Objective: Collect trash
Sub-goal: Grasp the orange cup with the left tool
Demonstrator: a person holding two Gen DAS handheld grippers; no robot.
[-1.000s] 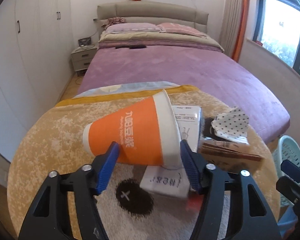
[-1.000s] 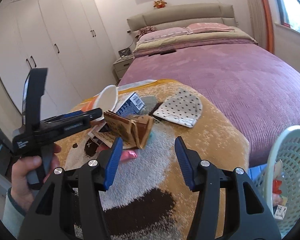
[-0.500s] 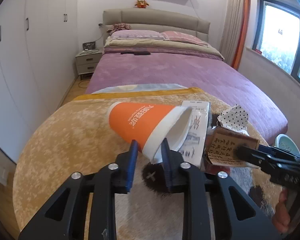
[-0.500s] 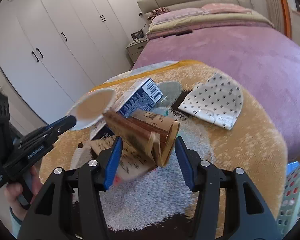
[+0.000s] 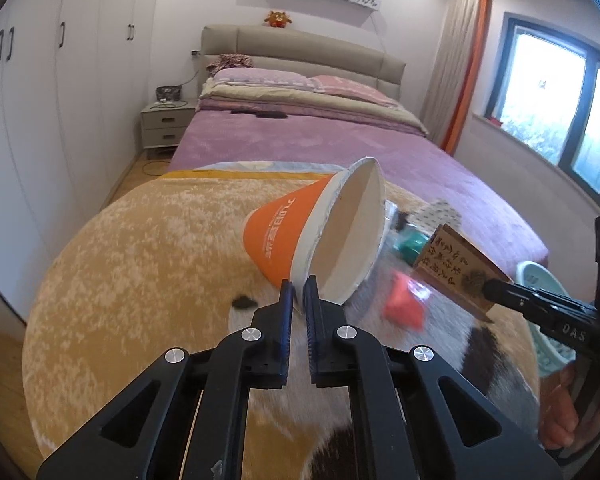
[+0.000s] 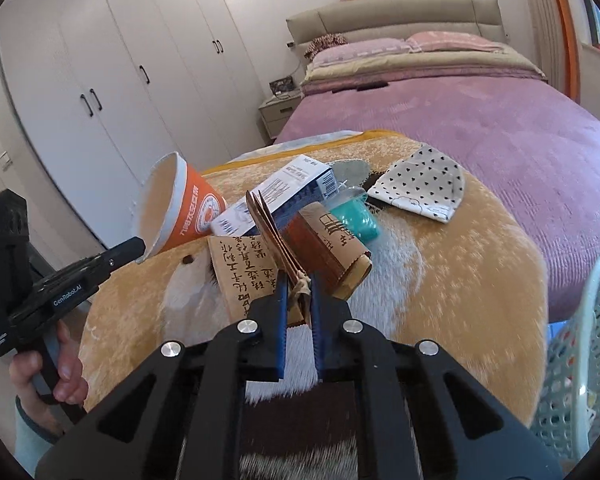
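Blue-padded jaws of the left gripper (image 5: 299,294) pinch the rim of an orange paper cup (image 5: 320,236), lifted at 12 o'clock above a tan plush blanket (image 5: 140,264). The right gripper (image 6: 299,294), closed down, clamps a brown paper bag (image 6: 284,248). Beyond it at 12 o'clock lies a blue-and-white carton (image 6: 284,196), a dotted cloth (image 6: 420,188) at 1 o'clock, a mesh basket (image 6: 580,352) at 3 o'clock.

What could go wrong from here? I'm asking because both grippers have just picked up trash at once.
The left gripper pinches only the thin rim of the orange paper cup, so the cup could swing or slip out. The right gripper clamps just a crumpled corner of the brown paper bag, which may tear or drop before reaching the mint basket. The bag could also snag the blue-and-white carton.
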